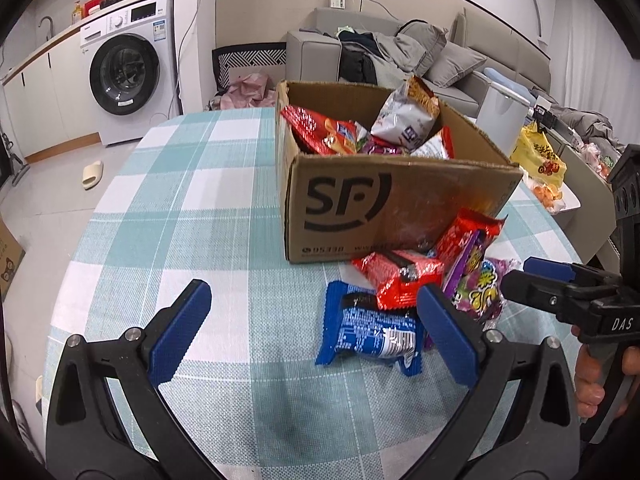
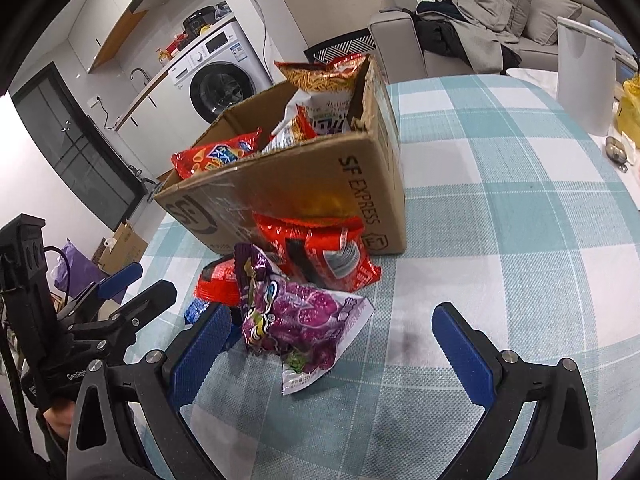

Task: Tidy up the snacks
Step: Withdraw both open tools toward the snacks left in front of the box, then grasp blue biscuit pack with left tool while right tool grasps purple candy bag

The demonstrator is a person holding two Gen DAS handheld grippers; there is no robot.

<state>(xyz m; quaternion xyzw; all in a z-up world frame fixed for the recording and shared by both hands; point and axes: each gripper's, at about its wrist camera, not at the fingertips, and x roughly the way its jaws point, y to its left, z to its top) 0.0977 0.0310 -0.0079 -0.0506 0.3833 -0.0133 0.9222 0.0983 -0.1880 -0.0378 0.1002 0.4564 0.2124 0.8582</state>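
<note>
Left wrist view. The left gripper (image 1: 314, 332) hovers low over a checked tablecloth (image 1: 192, 208), its blue-padded fingers (image 1: 182, 330) spread wide with nothing between them. A blue snack packet (image 1: 370, 330) lies flat on the cloth just inside the right-hand finger. Beyond it, a red snack packet (image 1: 400, 276) overlaps its far edge, and a purple candy bag (image 1: 478, 280) lies to the right, touching the red one. A second red packet (image 1: 466, 234) leans against the front wall of the cardboard box (image 1: 400, 204), which stands on the cloth and is marked "SF". The box holds several bags, among them a red chip bag (image 1: 320, 130) and a white-and-purple bag (image 1: 404, 118) that stands above the rim. The right gripper (image 1: 516, 276) enters from the right edge, near the purple bag; its fingers are seen side-on and their spacing cannot be told here. A washing machine (image 1: 128, 68) and a grey sofa (image 1: 400, 52) stand in the background.

Right wrist view. The right gripper (image 2: 332, 340) has its fingers wide apart and holds nothing. The purple candy bag (image 2: 304, 320) lies on the cloth between them, nearer the left-hand finger. Behind it, the second red packet (image 2: 320, 252) rests against the box (image 2: 320, 184). The left gripper (image 2: 136, 284) shows at the left edge, apart from the snacks.
</note>
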